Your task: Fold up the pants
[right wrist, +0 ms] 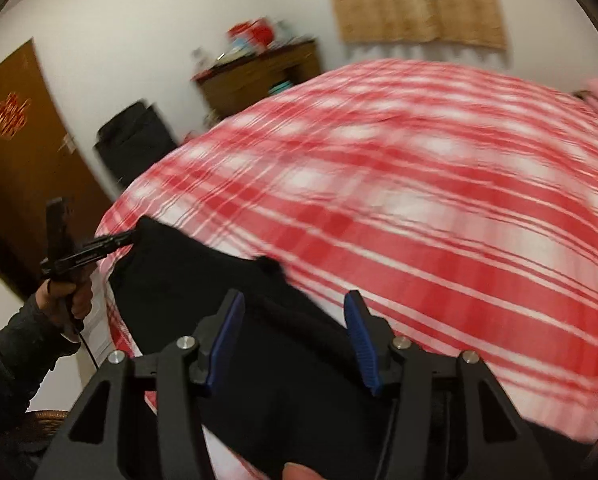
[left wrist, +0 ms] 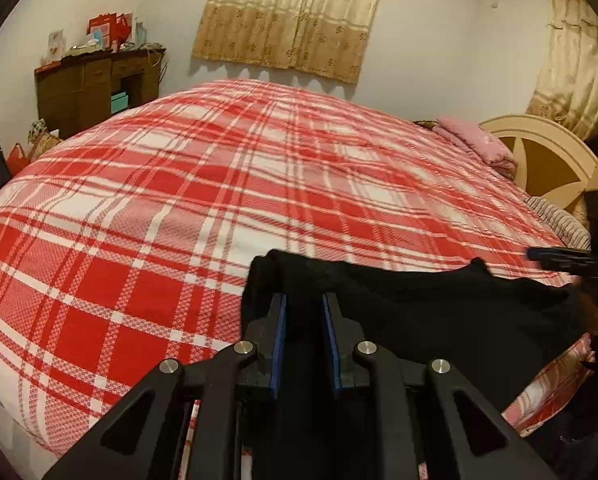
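Note:
Black pants [left wrist: 439, 312] hang at the near edge of a bed with a red and white plaid cover [left wrist: 219, 184]. My left gripper [left wrist: 303, 300] is shut on one corner of the pants, the cloth pinched between its blue pads. In the right wrist view the same gripper [right wrist: 133, 235] holds the left corner of the pants [right wrist: 203, 292]. My right gripper [right wrist: 295, 308] is open, its jaws wide apart around the pants' upper edge, not pinching the cloth. It also shows at the right edge of the left wrist view [left wrist: 539, 254].
A pink folded blanket [left wrist: 479, 144] and a cream headboard [left wrist: 547, 156] stand at the bed's far right. A brown dresser [left wrist: 95, 88] with clutter stands by the wall. A black bag [right wrist: 135, 140] and a brown door [right wrist: 15, 136] are to the left.

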Available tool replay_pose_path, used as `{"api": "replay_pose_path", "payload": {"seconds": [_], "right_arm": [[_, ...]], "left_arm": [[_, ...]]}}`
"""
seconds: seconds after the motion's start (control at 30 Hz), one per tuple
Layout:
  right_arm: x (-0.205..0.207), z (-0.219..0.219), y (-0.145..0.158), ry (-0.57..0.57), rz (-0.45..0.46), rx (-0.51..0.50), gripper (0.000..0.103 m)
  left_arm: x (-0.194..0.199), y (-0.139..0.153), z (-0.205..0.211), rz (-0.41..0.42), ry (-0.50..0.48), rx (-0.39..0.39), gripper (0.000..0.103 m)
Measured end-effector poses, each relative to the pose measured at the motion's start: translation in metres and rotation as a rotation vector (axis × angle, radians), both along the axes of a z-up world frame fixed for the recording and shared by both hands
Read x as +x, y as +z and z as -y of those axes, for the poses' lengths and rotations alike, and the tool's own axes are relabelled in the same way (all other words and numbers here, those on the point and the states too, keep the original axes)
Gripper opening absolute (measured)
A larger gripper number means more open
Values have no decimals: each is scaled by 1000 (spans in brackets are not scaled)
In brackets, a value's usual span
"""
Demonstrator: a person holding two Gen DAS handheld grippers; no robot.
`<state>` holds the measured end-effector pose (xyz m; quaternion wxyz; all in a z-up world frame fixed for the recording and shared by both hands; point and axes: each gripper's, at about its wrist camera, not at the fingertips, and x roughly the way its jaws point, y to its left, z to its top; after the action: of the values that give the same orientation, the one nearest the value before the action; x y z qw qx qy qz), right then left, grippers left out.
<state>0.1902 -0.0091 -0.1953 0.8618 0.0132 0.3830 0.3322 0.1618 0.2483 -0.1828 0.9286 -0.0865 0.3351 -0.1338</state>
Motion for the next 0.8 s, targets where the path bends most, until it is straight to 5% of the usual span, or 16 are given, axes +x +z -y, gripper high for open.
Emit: {"api": "replay_pose_path", "payload": {"seconds": [0.23,0.37,0.47,0.6,0.8], "right_arm": [[42,-40,-35,33,-126,21,36],[48,-42,-48,37,-161,0,36],[47,-47,-51,69,-168,-10,11],[45,-54,-41,79,-142,-39,8],[55,-46,-21,14,-94,-1,8]], "left_arm": [[9,-5,2,-27,-17,-48,18],[16,-10,3,-45,-5,-54,18],[19,-8,-1,-43,3,-73,3],[22,4,-13,-21,19,-151,3],[41,-1,-14,-33,50,-127,3]]}}
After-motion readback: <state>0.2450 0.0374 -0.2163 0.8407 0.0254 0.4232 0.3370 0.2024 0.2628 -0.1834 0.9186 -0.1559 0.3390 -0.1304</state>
